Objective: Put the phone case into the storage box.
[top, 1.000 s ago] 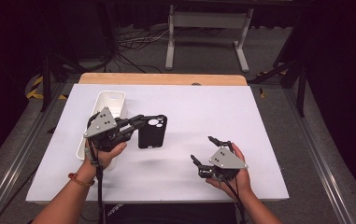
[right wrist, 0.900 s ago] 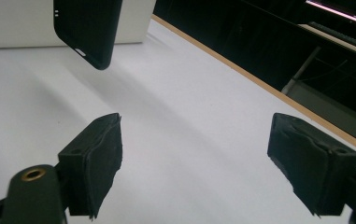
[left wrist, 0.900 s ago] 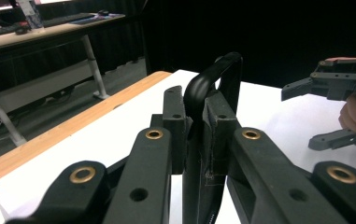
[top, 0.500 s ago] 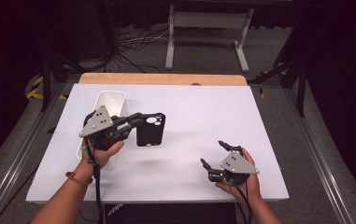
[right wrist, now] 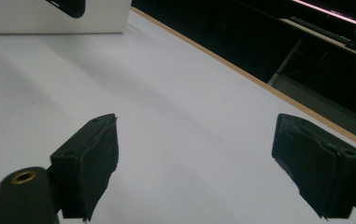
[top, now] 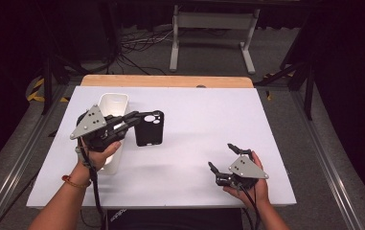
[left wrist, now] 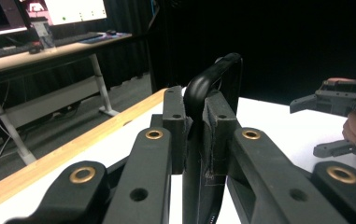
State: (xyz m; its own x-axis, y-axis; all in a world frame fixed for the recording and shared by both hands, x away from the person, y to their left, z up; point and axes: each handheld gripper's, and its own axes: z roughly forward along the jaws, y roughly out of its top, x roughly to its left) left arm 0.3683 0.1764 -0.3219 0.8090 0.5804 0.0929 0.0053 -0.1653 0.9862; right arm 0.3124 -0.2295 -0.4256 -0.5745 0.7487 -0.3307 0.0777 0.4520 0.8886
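Observation:
A black phone case with a camera cut-out hangs above the white table, beside a white bin. My left gripper is shut on the case's left edge; in the left gripper view the case stands edge-on, pinched between the two jaws. My right gripper sits low near the table's front right, held in a hand, jaws wide open with nothing between its pads. A corner of the case and the bin show at the top left of the right gripper view.
A wooden strip runs along the table's far edge. Beyond it stand a white desk frame and cables on the floor. Dark stand legs flank the table. The right gripper appears at the far right of the left gripper view.
The left gripper has drawn the phone case slightly left and toward the person. The right gripper has moved back toward the front edge and to the right.

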